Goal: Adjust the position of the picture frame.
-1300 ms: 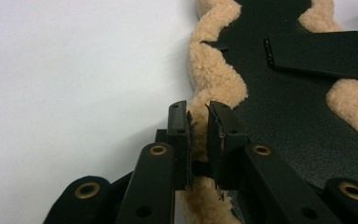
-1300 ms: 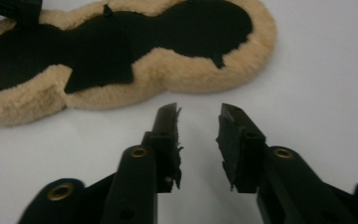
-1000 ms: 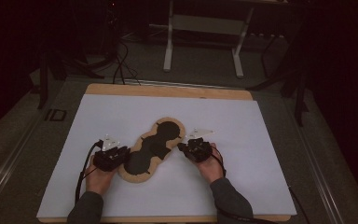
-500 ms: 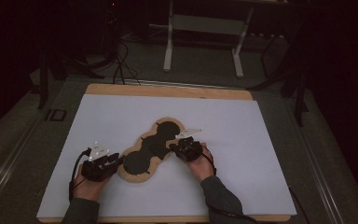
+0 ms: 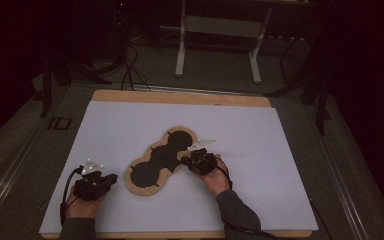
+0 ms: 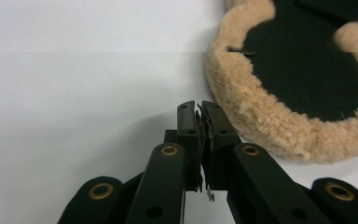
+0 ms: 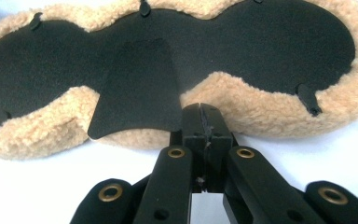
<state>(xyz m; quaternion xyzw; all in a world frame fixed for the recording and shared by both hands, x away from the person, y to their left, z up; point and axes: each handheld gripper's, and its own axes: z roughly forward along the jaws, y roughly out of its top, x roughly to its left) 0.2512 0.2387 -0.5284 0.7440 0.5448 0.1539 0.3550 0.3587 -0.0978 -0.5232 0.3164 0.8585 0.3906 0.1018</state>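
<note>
A peanut-shaped pad (image 5: 160, 160) with a tan fleece rim and a black middle lies flat on the white sheet. My left gripper (image 5: 111, 179) rests near the table's front left, a short gap from the pad's near lobe. In the left gripper view it (image 6: 199, 105) is shut with nothing held, and the fleece rim (image 6: 261, 112) lies just ahead to the right. My right gripper (image 5: 185, 161) sits at the pad's waist on the right side. In the right gripper view it (image 7: 200, 108) is shut against the fleece, and a black flap (image 7: 137, 88) folded over the rim ends beside its left jaw.
The white sheet (image 5: 260, 150) covers a wooden board (image 5: 180, 97). Beyond the board's far edge stand a metal frame's legs (image 5: 181, 55) and loose cables (image 5: 130, 70) on the dark floor. A small dark marker (image 5: 60, 123) lies left of the board.
My left gripper has drawn back from the pad's near lobe toward the front left of the table. The right gripper has stayed at the pad's waist.
</note>
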